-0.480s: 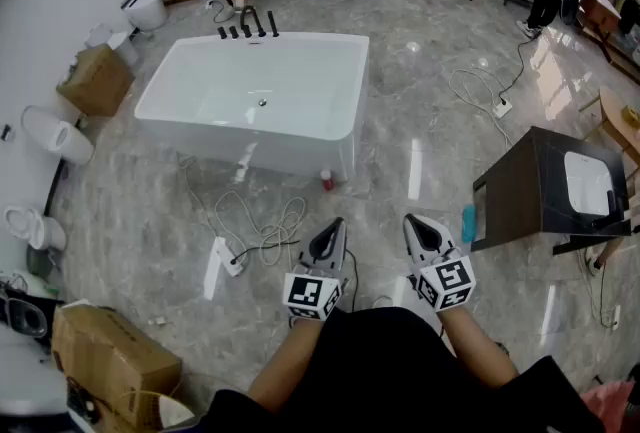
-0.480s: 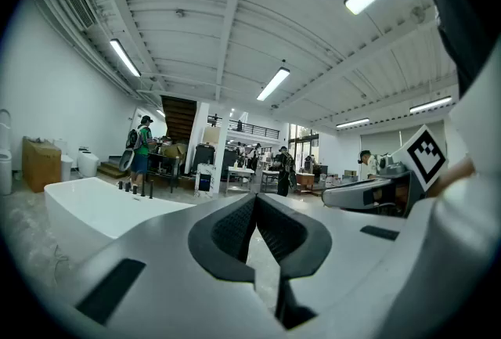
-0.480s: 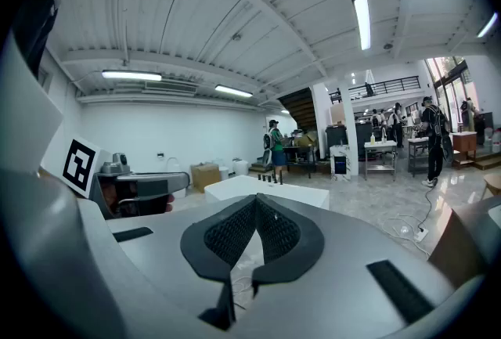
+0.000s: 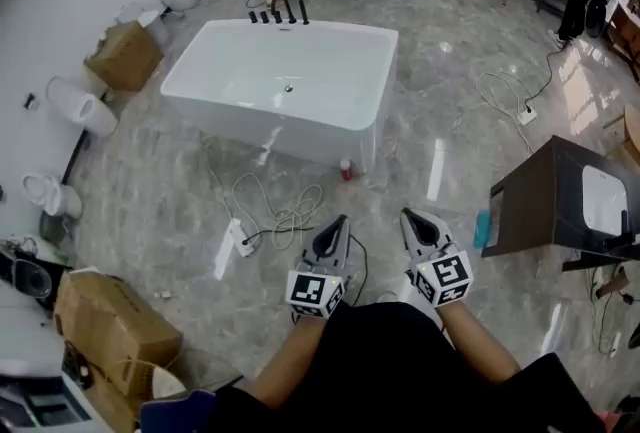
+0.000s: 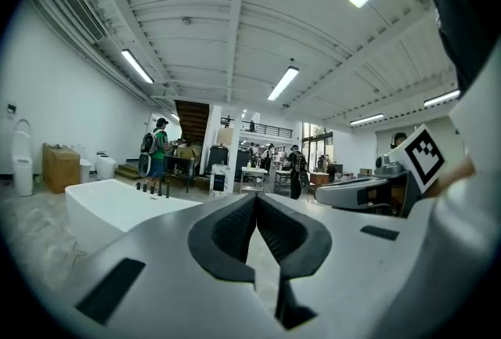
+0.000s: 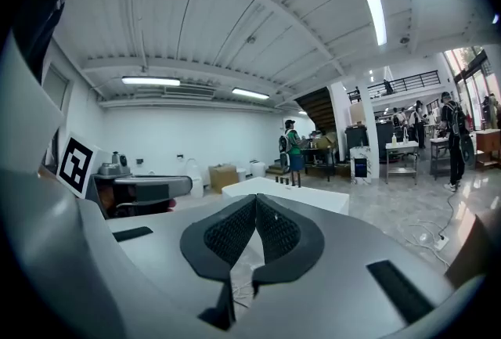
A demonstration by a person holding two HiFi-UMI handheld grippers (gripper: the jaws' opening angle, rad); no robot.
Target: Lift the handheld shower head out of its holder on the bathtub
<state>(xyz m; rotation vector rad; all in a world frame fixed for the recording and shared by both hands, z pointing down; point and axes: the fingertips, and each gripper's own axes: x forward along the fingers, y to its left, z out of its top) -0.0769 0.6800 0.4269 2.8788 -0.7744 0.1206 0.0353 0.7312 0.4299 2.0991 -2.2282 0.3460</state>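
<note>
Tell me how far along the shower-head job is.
Done: nothing; the black fittings on the far rim of the bathtub look untouched. In hand: nothing; left gripper and right gripper are shut, empty, well short of the tub. Left: approach, grasp, lift.

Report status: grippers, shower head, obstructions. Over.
Left gripper, right gripper shut, empty, well short of bathtub. Black fittings on far rim untouched, shower head indistinct. Loose cables on floor between.

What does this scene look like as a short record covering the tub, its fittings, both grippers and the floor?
Bathtub: white, empty, ahead of the person
Fittings: black, on its far rim; too small to tell apart
Left gripper: shut, empty, well short of the bathtub
Right gripper: shut, empty, beside the left
Floor: white cable between grippers and bathtub
</note>
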